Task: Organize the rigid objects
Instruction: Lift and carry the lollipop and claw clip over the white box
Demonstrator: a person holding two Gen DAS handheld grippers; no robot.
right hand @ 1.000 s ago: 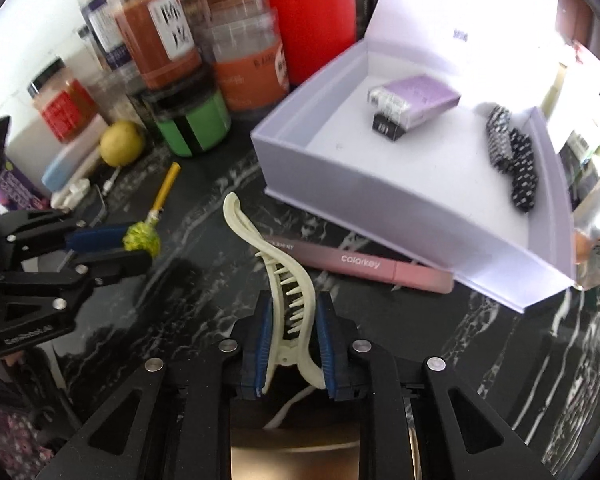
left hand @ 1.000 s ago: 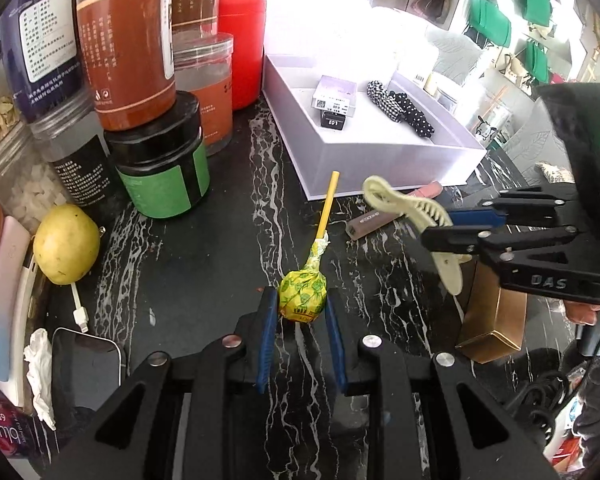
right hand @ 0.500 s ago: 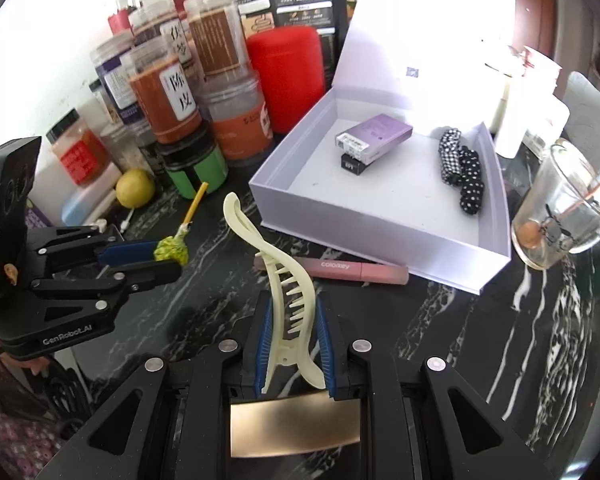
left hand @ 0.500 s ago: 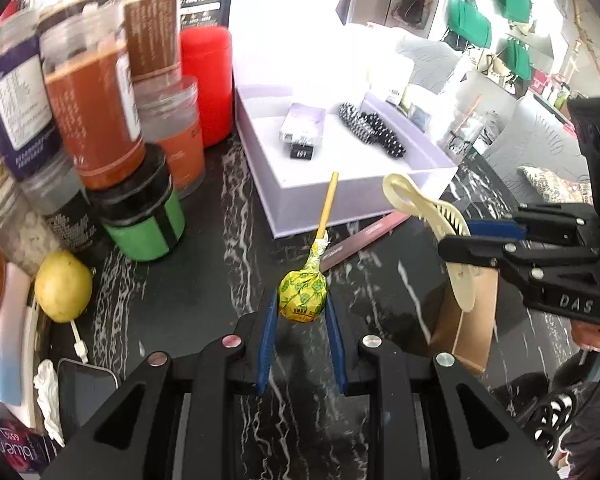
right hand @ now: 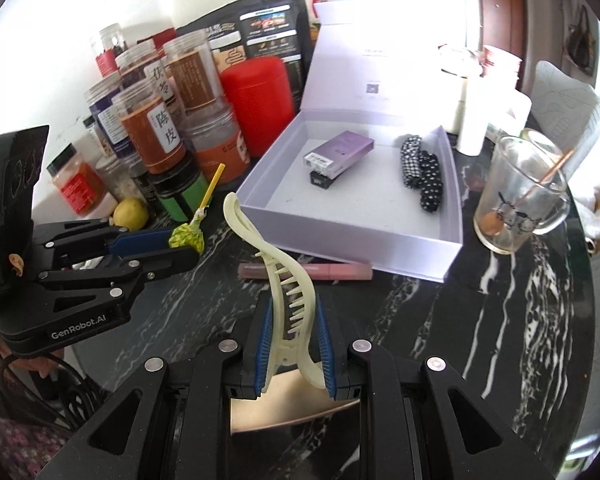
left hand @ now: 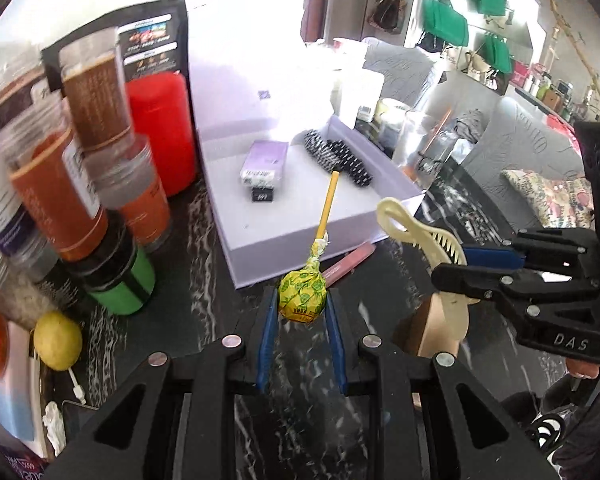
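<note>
A black tabletop (right hand: pixel 480 320) veined with white marble streaks fills the lower part of both views. Behind it is a bright room with a white wall, a brown door, green bags (left hand: pixel 446 24) hanging on the far side and grey patterned chairs.

An open lilac box (right hand: pixel 340 240) sits in the middle of the tabletop with its lid standing upright at the back. Inside lie a small purple carton (right hand: pixel 338 152) on top of a black item, and two black-and-white dotted hair clips (right hand: pixel 420 172) side by side.

A pink lip-gloss tube (right hand: pixel 340 271) lies on the tabletop just in front of the box. A glass cup (right hand: pixel 516 200) stands to the right of the box. To its left crowd jars of brown and orange contents, a red canister (right hand: pixel 258 104), a green-banded jar (left hand: pixel 120 280) and a lemon (left hand: pixel 58 340).

The left claw (left hand: pixel 302 320) is clamped on a lollipop (left hand: pixel 302 292) in a yellow wrapper, held above the tabletop, stick pointing toward the box. The right claw (right hand: pixel 290 344) is clamped on a cream hair claw clip (right hand: pixel 278 264), also held in the air just short of the box's front wall.
</note>
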